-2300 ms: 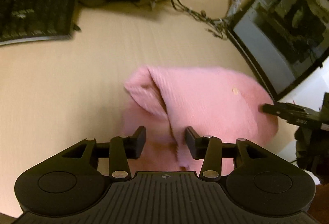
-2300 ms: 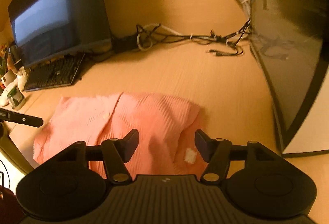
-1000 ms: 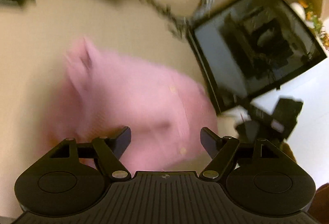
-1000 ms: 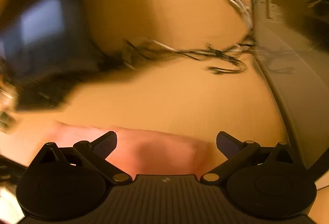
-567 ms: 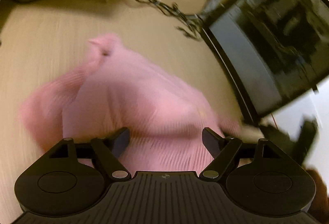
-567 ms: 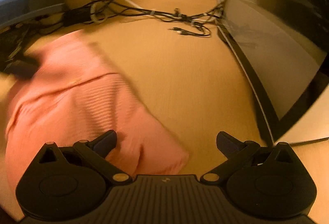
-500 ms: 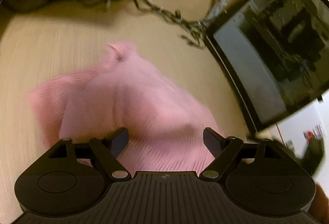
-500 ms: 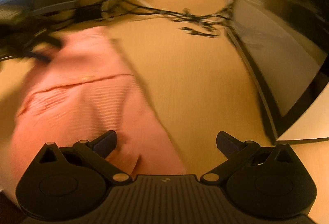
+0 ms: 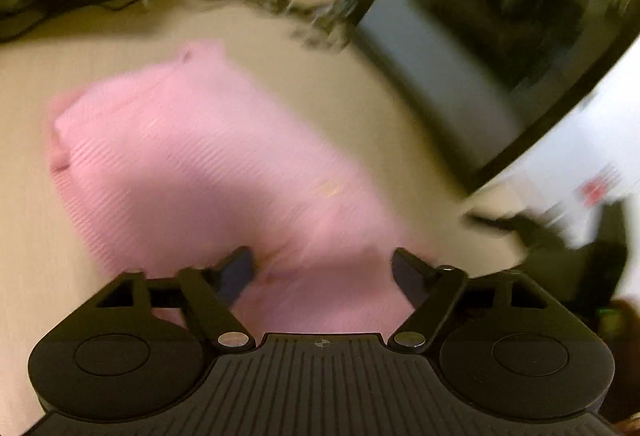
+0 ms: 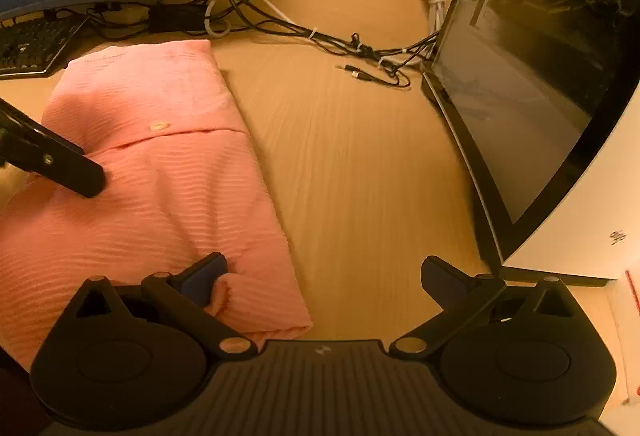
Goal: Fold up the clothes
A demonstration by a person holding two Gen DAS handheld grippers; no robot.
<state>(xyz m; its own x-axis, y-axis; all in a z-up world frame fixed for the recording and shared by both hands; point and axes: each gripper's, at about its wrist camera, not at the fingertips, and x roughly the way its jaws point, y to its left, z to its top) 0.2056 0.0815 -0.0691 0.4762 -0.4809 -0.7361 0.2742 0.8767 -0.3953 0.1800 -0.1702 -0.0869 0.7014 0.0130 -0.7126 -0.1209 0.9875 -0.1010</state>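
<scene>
Both sets of jaws spread, nothing held. Right gripper (image 10: pixel 322 278): pink shirt (image 10: pixel 160 172) folded under its left finger, bare desk (image 10: pixel 360 164) ahead. Left gripper (image 9: pixel 322 274) directly over the shirt. Farther out: cable tangle (image 10: pixel 360 50), keyboard (image 10: pixel 32 44) far left, monitor (image 10: pixel 532 68) right.

A keyboard (image 10: pixel 30 44) sat at the far left of the wooden worktop (image 10: pixel 360 164). Tangled cables (image 10: pixel 312 36) ran along the back toward a glass-sided computer case (image 10: pixel 532 68) on the right.
</scene>
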